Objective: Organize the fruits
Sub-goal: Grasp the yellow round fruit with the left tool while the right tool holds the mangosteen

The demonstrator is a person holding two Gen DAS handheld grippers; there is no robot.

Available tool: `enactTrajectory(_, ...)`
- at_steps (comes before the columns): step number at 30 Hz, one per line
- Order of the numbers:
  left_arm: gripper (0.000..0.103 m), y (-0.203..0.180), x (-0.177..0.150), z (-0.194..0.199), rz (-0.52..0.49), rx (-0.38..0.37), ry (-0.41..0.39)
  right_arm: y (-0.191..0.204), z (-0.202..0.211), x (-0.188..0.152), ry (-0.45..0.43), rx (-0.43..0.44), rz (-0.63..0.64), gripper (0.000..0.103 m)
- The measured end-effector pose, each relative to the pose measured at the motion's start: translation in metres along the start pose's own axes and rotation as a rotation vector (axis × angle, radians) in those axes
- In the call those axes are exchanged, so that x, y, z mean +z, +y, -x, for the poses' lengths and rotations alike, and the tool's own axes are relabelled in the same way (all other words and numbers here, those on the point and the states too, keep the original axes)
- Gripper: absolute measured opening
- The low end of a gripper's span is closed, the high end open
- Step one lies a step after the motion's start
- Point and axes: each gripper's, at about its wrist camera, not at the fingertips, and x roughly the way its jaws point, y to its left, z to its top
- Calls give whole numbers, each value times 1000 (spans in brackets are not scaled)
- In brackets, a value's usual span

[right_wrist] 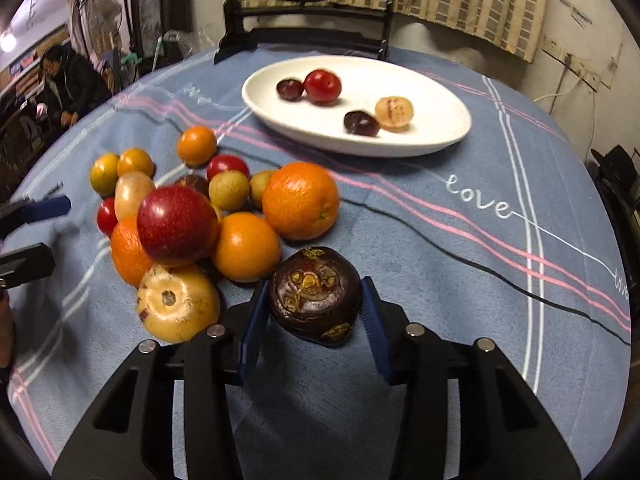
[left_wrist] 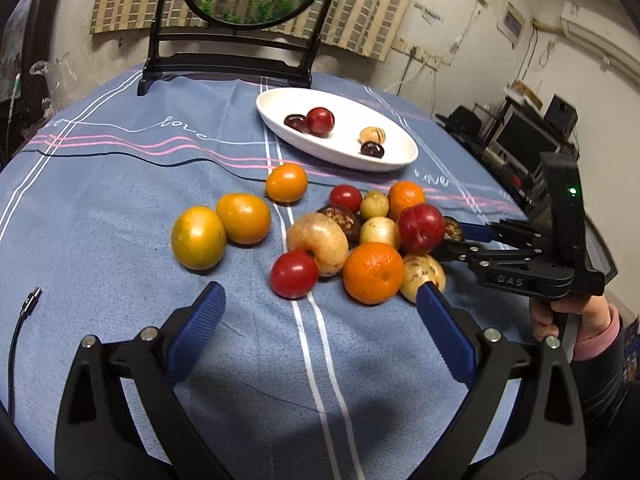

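Between right fingers (right_wrist: 256, 332): dark fruit (right_wrist: 314, 296), half-hidden leftward.

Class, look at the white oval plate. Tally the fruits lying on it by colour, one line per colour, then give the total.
Dark purple fruits: 2
Red fruit: 1
Pale yellow fruit: 1
Total on the white plate: 4
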Motion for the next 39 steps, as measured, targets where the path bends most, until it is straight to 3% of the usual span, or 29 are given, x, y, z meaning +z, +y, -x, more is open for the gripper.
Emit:
enactTrajectory(3, 97, 7, 4, 2, 19, 5, -6, -7, 13, 2, -41, 19, -38, 45)
enactTrajectory(9, 96, 22, 20, 3, -28, 93, -10, -11, 21, 3, -59, 27, -62, 45)
enactTrajectory(13, 85, 36, 31, -3, -66, 142, -5, -10, 21, 3, -58, 29, -58, 45)
enactTrajectory(16, 73, 48, 37, -11, -79, 142, 24, -10, 21, 3, -59, 30, -59, 45)
enactTrajectory(21, 71, 58, 38, -22, -113, 137, 62, -10, 21, 2, -54, 24, -65, 45)
enactTrajectory(29, 49, 59, 35, -44, -157, 140, 127, -12, 21, 2, -52, 20, -72, 45)
enactTrajectory(39, 48, 57, 36, -57, -183, 162, 153, -13, 22, 2, -56, 20, -71, 45)
